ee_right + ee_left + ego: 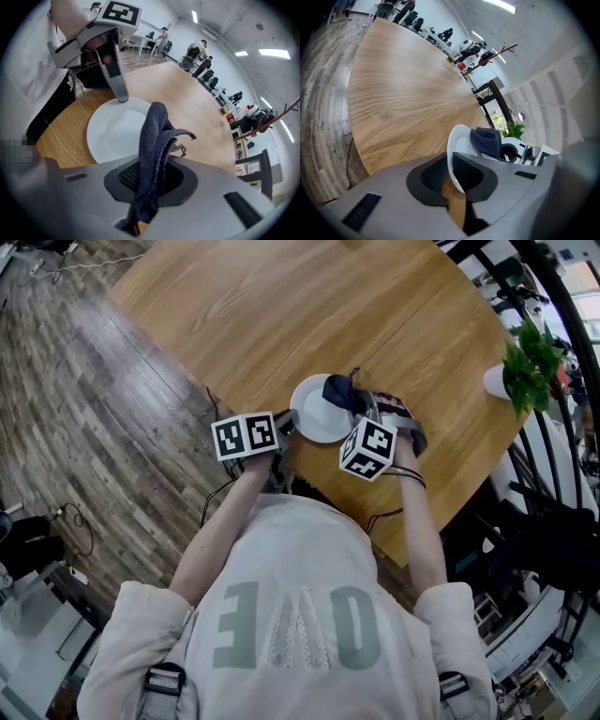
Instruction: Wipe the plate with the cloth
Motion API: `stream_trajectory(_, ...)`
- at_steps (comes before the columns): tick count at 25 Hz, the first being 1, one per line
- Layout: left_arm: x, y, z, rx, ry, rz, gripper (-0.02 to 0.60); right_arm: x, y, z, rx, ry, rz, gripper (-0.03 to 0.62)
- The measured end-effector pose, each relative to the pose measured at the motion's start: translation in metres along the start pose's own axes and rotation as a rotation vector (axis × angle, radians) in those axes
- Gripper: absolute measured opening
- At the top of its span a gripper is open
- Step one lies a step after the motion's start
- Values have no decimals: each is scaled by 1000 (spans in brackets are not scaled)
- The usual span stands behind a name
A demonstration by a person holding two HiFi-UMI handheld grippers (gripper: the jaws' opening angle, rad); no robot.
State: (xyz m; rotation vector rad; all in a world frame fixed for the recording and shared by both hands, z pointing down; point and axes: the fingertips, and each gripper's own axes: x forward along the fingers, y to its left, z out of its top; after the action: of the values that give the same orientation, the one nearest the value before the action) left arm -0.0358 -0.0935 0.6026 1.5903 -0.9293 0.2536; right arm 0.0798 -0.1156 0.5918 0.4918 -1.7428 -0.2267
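Note:
A white plate [314,416] lies near the front edge of the round wooden table [281,306]. My left gripper [289,424] grips its near-left rim; in the left gripper view the plate [459,138] edge is pinched between the dark pads [435,174]. My right gripper [362,409] is shut on a dark blue cloth [343,392] and hangs over the plate's right part. In the right gripper view the cloth [152,140] rises bunched from between the jaws, above the plate [110,133], and the left gripper's finger [119,89] sits on the far rim.
A potted green plant [527,367] in a white pot stands at the table's right edge. Dark wood floor [84,418] with cables lies to the left. Black railings and furniture crowd the right side.

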Motion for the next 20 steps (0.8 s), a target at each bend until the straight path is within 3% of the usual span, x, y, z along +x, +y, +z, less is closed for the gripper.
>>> stream_trajectory(12,-1,1,2,13,-11,2,41,-32,73,2,-18,17,156,57)
stream_trajectory(16,1,0,2,28,-4,5,41,-34,70,2,10,5,149,57)
stream_trajectory(20,2,0,2,44,6,8,41,-31,33,6,87,-8,62,57)
